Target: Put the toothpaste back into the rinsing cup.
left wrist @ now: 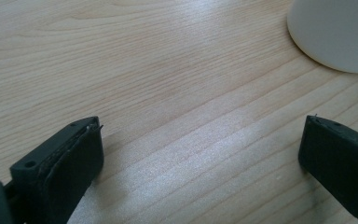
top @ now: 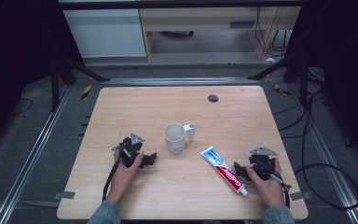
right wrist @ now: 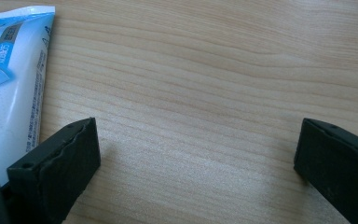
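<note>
Resting both hands on the table [top: 121,107], I am at the start. My left gripper [top: 150,159] sits by the cup [top: 174,138], jaws wide, nothing between. My right gripper [top: 240,171] lies just beside the tube [top: 223,170], jaws wide too. Next I must slide over it and squeeze.

Right gripper [right wrist: 198,158] jaws stood wide apart over bare wooden table [right wrist: 214,70]; toothpaste tube [right wrist: 9,88] lay just beside the left jaw

Overhead camera faces forward; both jaw cameras skim the table [top: 121,107] closely
</note>
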A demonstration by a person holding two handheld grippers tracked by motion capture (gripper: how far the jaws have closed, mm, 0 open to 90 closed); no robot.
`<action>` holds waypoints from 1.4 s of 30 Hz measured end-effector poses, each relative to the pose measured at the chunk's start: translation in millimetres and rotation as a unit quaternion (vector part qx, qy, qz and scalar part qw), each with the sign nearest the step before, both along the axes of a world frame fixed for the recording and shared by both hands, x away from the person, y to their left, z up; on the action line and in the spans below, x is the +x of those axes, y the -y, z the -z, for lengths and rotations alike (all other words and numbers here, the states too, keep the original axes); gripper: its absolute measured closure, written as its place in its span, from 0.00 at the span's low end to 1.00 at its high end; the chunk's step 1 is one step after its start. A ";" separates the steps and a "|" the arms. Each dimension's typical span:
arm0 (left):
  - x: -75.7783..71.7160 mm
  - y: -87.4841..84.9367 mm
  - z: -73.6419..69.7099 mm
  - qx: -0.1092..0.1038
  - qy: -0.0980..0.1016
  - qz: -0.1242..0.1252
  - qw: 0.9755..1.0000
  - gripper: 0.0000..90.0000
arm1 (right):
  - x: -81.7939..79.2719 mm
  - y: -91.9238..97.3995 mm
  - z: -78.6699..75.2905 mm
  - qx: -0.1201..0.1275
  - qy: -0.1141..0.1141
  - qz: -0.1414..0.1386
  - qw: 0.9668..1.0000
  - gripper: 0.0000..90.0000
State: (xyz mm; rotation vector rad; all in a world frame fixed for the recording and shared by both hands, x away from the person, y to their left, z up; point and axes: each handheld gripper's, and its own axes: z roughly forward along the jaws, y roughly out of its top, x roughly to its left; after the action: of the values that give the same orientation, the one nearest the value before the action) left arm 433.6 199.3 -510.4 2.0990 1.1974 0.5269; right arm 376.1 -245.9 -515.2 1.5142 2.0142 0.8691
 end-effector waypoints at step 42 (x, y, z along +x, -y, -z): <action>-0.8 0.8 -0.1 0.000 0.000 -0.016 1.000 0.00 | 11.3 -72.4 -95.3 -0.126 -0.165 -0.141 0.968 0.23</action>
State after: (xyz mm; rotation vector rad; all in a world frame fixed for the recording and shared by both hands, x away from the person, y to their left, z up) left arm 432.8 198.5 -510.3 2.0828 1.2339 0.5407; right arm 387.4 -173.5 -420.0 1.3151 2.5177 0.4551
